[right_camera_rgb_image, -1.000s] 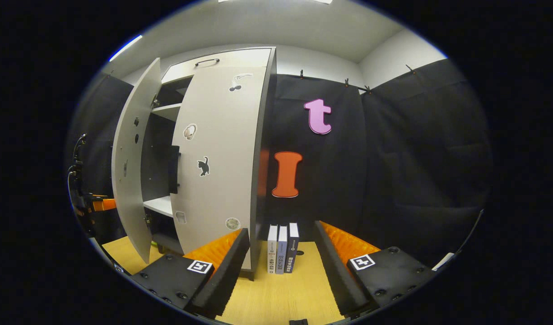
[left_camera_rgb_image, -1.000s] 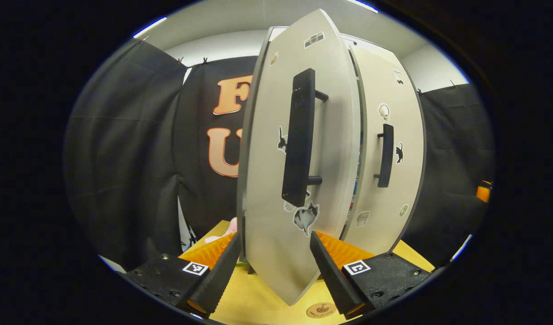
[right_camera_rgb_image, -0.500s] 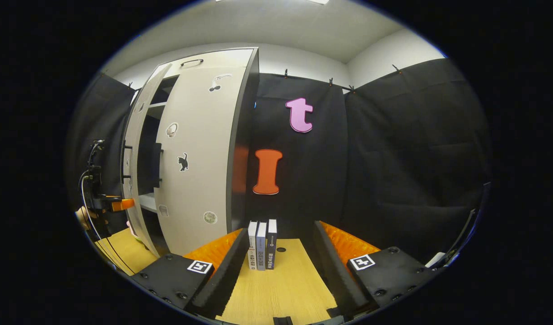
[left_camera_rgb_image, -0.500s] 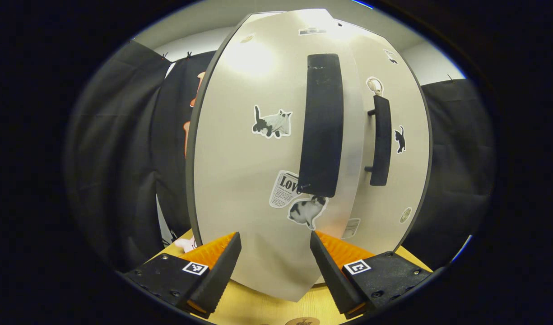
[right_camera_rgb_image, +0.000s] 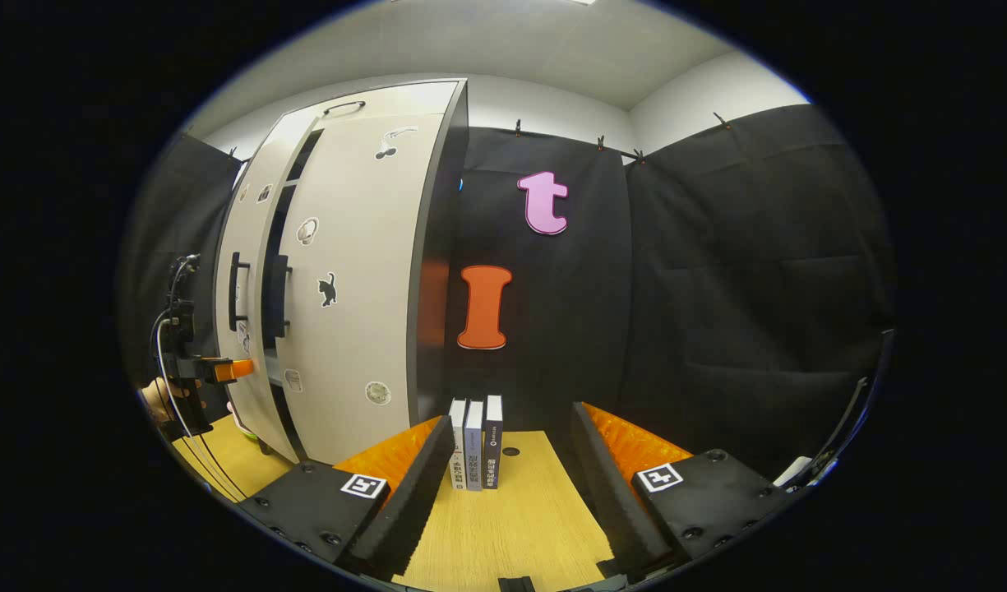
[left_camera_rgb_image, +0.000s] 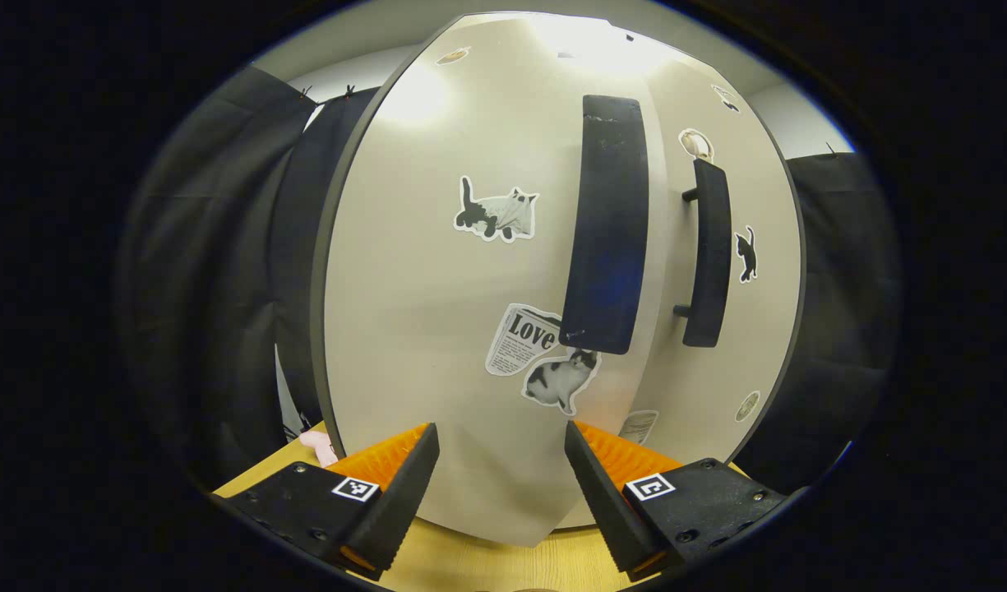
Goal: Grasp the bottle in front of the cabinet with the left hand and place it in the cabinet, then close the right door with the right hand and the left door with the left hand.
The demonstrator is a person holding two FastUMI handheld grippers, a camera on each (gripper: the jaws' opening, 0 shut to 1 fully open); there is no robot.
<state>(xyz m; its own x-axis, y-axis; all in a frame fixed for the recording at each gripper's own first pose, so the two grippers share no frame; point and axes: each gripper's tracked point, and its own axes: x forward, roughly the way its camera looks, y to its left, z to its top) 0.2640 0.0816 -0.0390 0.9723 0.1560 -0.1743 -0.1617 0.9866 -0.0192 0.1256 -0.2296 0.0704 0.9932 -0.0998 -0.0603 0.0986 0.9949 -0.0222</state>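
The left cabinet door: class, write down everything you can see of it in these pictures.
The left cabinet door is a tall, pale grey panel with a dark edge, smooth like laminate. A black bar handle stands upright near its inner edge. Stickers on it include a cat, a newspaper clipping and a second cat. It is nearly shut; the right gripper view shows a narrow dark gap beside the right door. The left tongs, open, are at its lower face; contact is unclear.

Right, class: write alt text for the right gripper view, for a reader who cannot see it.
A tall pale cabinet stands left of centre, its left door still slightly ajar while the left gripper presses against it. The right gripper, open and empty, points over a wooden table at three upright books beside the cabinet.
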